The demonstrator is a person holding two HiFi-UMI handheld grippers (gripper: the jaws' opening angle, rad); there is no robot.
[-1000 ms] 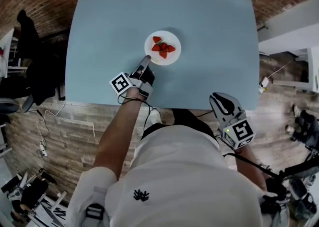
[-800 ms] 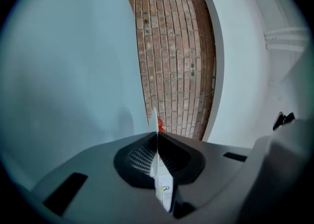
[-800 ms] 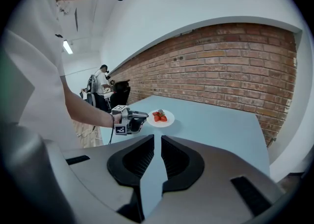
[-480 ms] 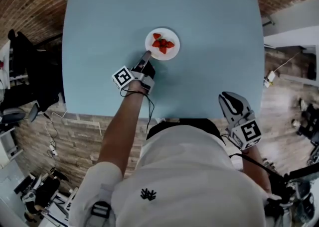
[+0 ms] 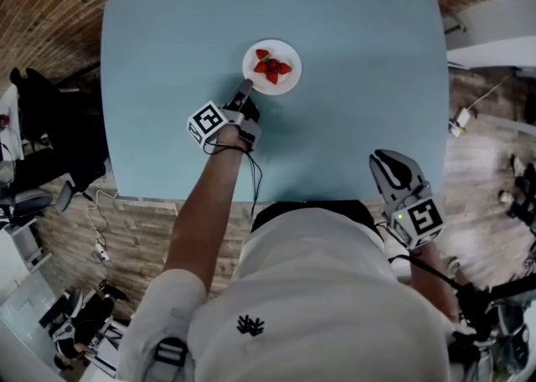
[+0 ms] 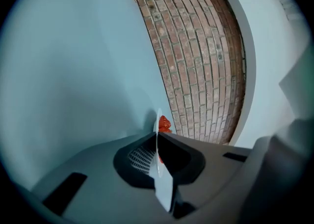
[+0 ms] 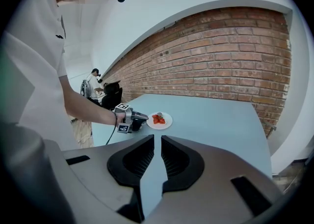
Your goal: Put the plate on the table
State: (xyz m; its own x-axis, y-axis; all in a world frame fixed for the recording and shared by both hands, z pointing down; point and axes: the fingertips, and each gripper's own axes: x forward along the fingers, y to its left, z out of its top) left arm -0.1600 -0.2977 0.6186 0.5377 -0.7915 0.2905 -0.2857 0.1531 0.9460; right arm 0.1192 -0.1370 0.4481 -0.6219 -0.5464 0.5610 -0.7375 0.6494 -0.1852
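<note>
Head view, plate: a small round white plate (image 5: pixel 287 81) carrying red strawberries (image 5: pixel 271 68) sits mid-width on the pale blue counter (image 5: pixel 360 54), toward its far edge.
Head view, left claw (image 5: pixel 244 87): at the plate rim that faces the counter's near edge.
Head view, right claw (image 5: pixel 387 167): off the counter's near edge.
Left gripper view, left claw (image 6: pixel 158 142): pinches the thin plate rim (image 6: pixel 157 137), seen edge-on.
Right gripper view, right claw (image 7: pixel 157 156): jaws slightly parted, nothing between them.
Handling: probably stiff, light, slick and breakable. The rim is the hold; keep it level, since the fruit is loose.
Change: the plate and left claw are deeper in from the counter's near edge than a second ago.
</note>
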